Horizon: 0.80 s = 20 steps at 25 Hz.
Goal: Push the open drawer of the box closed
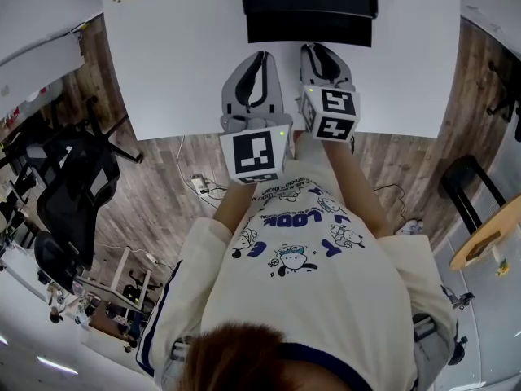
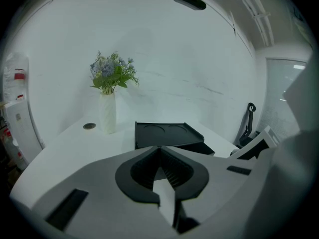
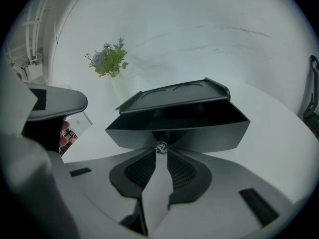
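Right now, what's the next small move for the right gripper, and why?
Probably ease the right gripper straight forward. Its jaws look closed on the knob of the drawer, which stands pulled out of the box, so a level push should slide it in.

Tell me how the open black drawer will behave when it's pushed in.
The drawer looks like rigid, thin-walled plastic, so it is probably light and easy to slide. The right gripper is closed on its central knob, so a push should run straight. Nothing visible anchors the box on the smooth white table, so it may slide back.
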Tool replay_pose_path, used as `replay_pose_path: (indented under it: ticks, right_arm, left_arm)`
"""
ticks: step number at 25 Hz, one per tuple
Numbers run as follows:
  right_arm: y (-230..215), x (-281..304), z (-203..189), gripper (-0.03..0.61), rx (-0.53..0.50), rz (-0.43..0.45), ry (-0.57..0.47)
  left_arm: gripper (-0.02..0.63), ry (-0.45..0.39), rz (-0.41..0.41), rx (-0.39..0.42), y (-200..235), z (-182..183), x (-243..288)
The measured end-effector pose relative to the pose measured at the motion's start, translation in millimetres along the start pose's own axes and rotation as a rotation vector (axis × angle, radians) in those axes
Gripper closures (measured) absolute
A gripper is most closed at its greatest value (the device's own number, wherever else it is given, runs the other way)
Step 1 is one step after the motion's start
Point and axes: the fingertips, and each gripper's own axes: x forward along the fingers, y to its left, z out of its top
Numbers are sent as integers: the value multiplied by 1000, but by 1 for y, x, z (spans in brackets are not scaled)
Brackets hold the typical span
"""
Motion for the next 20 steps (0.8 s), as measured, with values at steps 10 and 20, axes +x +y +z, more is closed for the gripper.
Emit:
replay_pose_path:
  ticks: [10,20]
  right_arm:
    - [-6,18,21,492,6,3,-16]
    - [-12,30,35,492,-6,17,-29]
  left_arm:
    - [591,3,-6,4,1,8,17]
    - [591,9,-9,-2,-1,12,26]
